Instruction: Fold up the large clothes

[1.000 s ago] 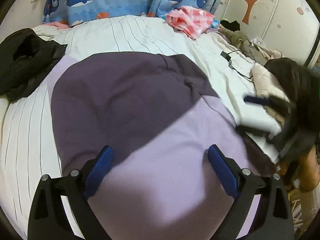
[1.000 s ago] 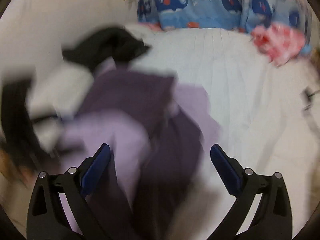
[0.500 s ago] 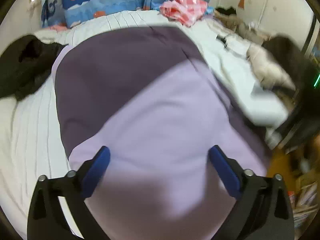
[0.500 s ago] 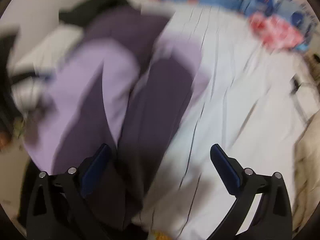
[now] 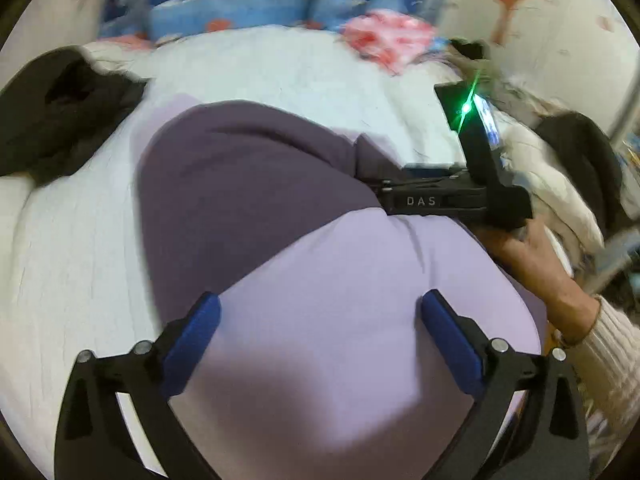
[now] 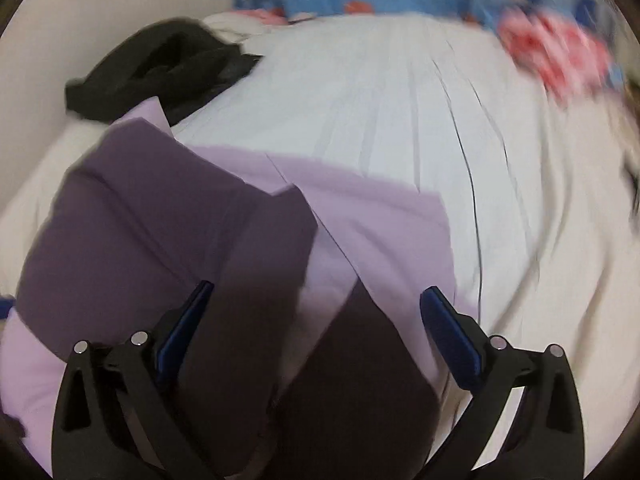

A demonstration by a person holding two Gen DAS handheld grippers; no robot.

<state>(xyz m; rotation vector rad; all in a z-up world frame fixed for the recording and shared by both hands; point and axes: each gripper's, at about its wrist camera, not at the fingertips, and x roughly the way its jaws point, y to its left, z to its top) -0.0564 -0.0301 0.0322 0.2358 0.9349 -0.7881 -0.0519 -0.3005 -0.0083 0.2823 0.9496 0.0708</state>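
left gripper (image 5: 320,328) jaws wide, nothing gripped, over purple garment (image 5: 248,184) at bed (image 5: 60,248) near edge; right gripper (image 6: 316,320) jaws wide, apparently nothing gripped (blurred).

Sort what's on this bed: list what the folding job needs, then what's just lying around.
Job:
purple garment
left gripper, open
right gripper, open

Lying about:
black clothing
pink checked cloth
whale-print fabric
pale clothes heap
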